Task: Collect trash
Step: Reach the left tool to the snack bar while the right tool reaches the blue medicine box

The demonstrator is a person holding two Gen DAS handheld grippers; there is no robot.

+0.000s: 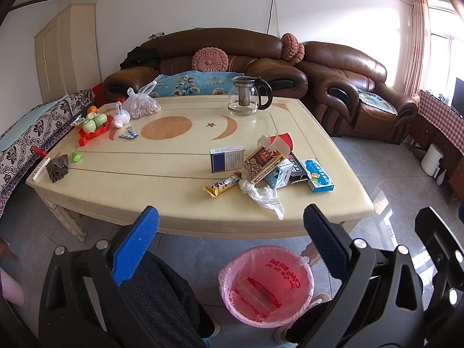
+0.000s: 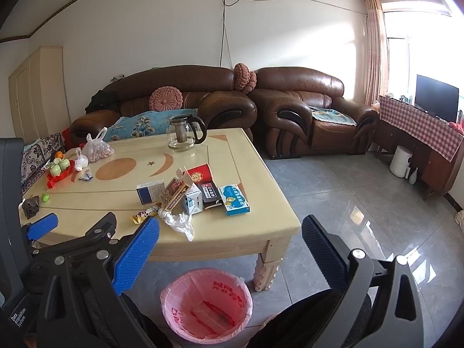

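Both tongs, left and right, are held open and empty; the crumpled bag is probably best pinched first.

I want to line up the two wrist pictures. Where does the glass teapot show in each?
Left wrist: glass teapot stands upper centre, at the table's far edge before the sofa.
Right wrist: glass teapot sits left of centre, same far edge.
Shared landmark: the pink-lined bin on the floor, bottom centre.
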